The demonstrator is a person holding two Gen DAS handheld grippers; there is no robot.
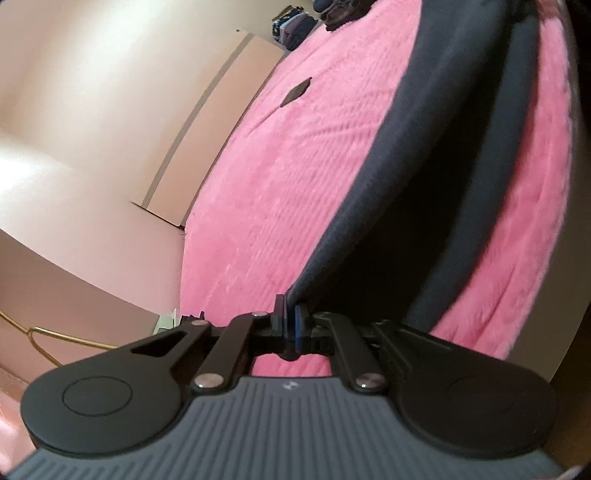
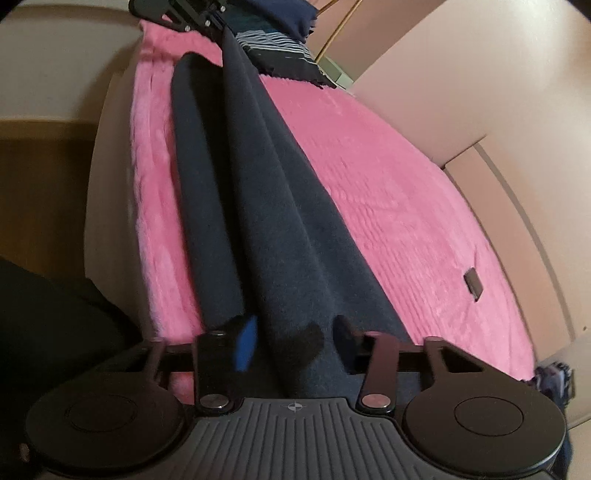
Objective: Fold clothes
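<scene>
A dark navy garment is stretched lengthwise over a pink fuzzy bed cover. My left gripper is shut on one end of the dark navy garment, which rises away from it as a taut band. The left gripper also shows at the top of the right wrist view, holding the far end. My right gripper has its fingers apart, with the near end of the cloth bunched between them; one blue pad stands clear of the fabric.
A pile of folded and striped clothes lies at the far end of the bed. More clothes sit at the other end. A small dark tag lies on the cover. Pink walls surround the bed.
</scene>
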